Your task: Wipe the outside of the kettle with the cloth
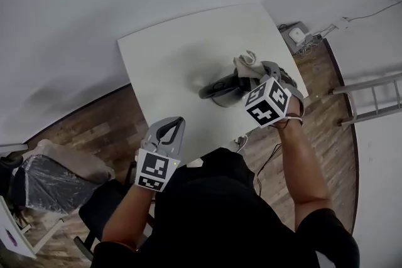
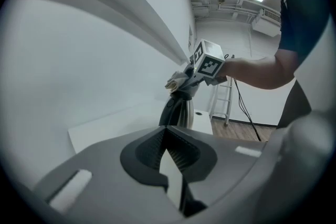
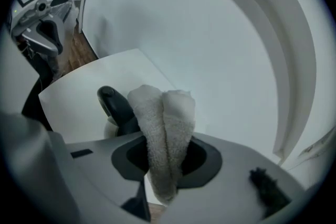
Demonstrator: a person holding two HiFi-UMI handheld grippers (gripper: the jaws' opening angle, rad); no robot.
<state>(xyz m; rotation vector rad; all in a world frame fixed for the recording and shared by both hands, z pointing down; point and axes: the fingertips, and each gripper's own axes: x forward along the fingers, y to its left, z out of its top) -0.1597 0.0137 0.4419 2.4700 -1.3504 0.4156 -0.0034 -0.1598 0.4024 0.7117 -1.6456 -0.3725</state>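
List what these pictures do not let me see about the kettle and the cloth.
Kettle body, head view: partly under the right gripper and cloth.
Kettle, right gripper view: cloth hides most of it.
Cloth-kettle contact, left gripper view: too small to tell.

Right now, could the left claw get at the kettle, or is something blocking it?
Probably yes. Bare table lies between the left claw and the kettle; only the right claw, gripping the cloth, crowds the kettle's top.

Head view overhead, gripper views share kettle (image 2: 178, 110)
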